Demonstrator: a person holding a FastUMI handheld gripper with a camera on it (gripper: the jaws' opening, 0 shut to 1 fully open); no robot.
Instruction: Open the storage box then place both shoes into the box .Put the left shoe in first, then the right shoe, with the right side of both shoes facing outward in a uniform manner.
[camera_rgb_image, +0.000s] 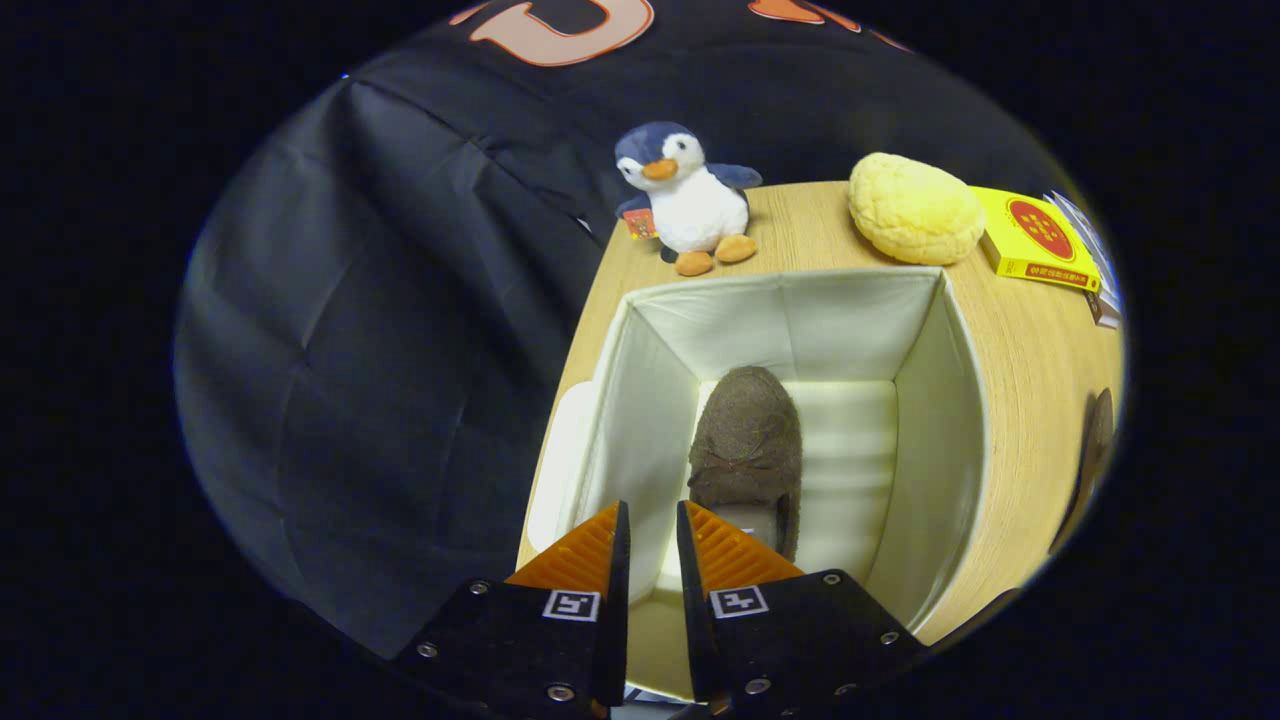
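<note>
Wooden bench. Open white storage box on it. Brown shoe lying in the box's left half, just beyond the fingers. Hand-held gripper above the box's near wall, fingers nearly closed, holding nothing. Plush penguin, yellow bun beyond the box.
</note>
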